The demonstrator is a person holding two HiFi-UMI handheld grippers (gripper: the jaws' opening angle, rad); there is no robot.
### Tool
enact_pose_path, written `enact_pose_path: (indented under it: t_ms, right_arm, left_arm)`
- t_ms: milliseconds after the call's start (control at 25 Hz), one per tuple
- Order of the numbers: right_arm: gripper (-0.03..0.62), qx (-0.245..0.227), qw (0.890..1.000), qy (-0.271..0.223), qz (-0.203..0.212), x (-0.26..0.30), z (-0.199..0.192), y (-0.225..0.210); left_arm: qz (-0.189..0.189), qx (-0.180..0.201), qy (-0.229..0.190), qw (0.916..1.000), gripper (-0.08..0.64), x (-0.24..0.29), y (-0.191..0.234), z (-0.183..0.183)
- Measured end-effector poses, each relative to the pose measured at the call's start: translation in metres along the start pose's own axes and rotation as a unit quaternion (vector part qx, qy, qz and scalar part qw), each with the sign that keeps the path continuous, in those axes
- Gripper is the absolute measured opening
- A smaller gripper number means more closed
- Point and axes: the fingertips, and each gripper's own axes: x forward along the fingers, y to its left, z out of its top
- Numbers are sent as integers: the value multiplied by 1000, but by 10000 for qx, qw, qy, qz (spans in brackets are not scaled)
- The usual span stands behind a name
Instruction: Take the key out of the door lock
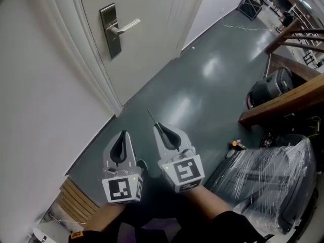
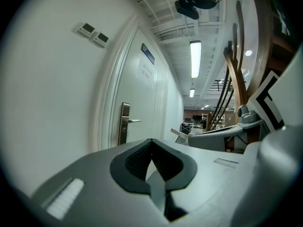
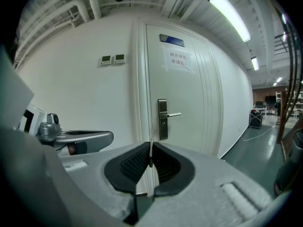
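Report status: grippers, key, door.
Left gripper shut, empty. Right gripper shut on key. Key out of lock. Nothing blocks the door.

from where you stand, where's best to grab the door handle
Grip the handle near its free end, coming straight at the door, jaws above and below: it is a thin level bar jutting sideways from the plate.

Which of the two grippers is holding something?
The right gripper: a thin key sticks out from its closed jaws. The left gripper beside it is shut too, but with nothing pinched.
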Motion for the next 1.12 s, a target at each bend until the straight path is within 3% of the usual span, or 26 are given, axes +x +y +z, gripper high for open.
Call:
enact_pose_path:
  t_ms: [280,720,1120]
  right_arm:
    - [15,15,9999,-54,-105,-50,-8,4]
    - [14,-226,9995,-234,55,-166,-36,-1]
    - [14,-232,9995,-112,188,-217,-73,13]
  left_arm:
    - [75,16,-101,9999,18,-41,-25,-3]
    - [281,167,-61,9994,18,-123,-116,-27]
    - [572,270,72,9980,18,-170,-135,-54]
